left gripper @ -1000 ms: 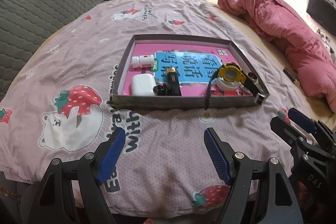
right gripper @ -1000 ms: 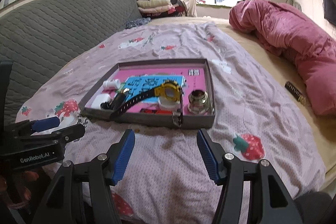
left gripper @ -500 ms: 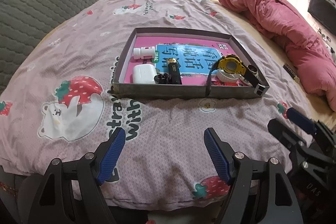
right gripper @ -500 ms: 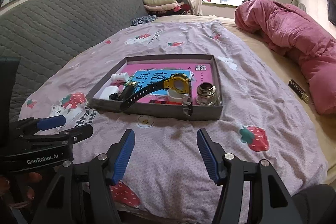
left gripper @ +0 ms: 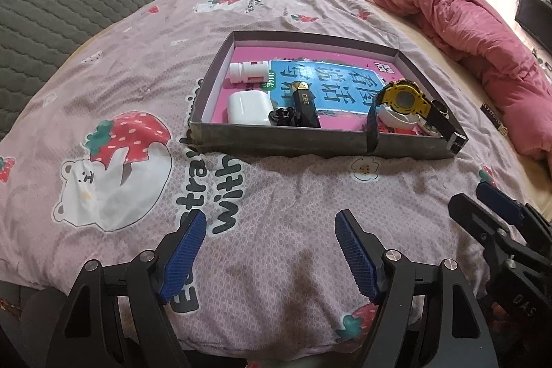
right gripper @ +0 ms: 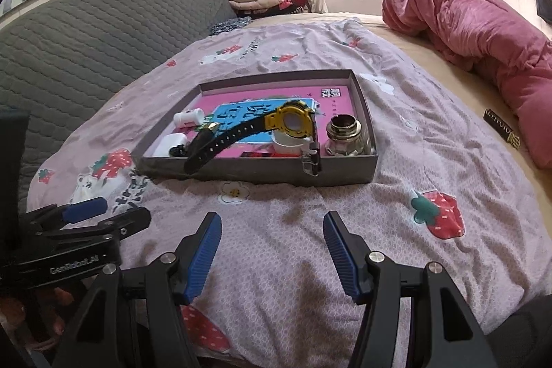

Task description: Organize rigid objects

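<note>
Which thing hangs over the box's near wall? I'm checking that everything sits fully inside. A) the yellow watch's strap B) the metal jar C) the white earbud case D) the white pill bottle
A: the black strap of the yellow watch drapes over the near wall of the box, while the other items lie inside it.

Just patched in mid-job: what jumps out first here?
The shallow grey box in the middle of the strawberry bedspread, with a yellow-and-black watch draped over its front wall. Behind, a rumpled pink duvet lies along the right side.
</note>
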